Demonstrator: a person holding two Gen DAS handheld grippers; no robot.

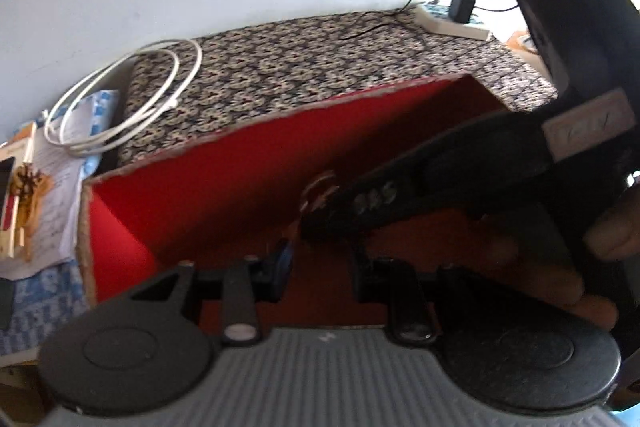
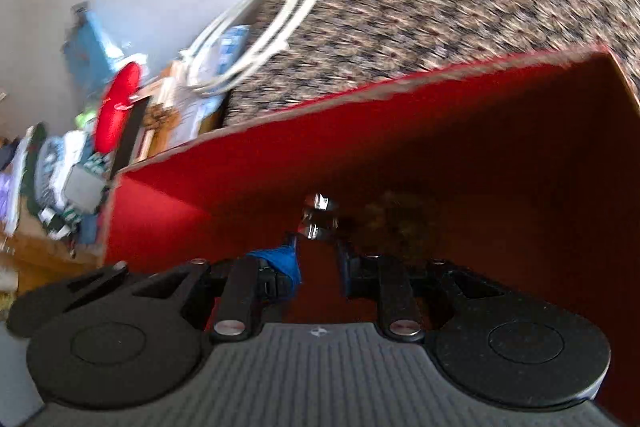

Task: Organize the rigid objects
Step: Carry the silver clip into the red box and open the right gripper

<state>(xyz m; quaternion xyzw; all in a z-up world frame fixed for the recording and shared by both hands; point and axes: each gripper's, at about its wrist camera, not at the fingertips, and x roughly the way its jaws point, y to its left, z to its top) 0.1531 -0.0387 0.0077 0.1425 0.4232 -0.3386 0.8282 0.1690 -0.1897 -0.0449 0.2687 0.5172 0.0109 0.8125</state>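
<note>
Red box (image 2: 248,163) interior below both tools; right tool (image 2: 318,267) clamps a shiny, blurred clip (image 2: 318,215) pointing forward, perhaps upright; left tool (image 1: 320,267) slightly apart, empty.

An open red-lined cardboard box (image 1: 224,171) sat at the near edge of a table covered in patterned dark-and-cream cloth (image 1: 304,67). Both grippers pointed down into the box — the right gripper (image 1: 316,211) reaching in from the right, above the left gripper (image 1: 320,267). Behind and left of the box lay a coiled white cable (image 1: 132,99), partly on the cloth. A white power strip (image 1: 452,23) lay at the table's far right — a black adapter (image 1: 462,5) plugged on top. Papers (image 1: 56,199) lay left of the box.
</note>
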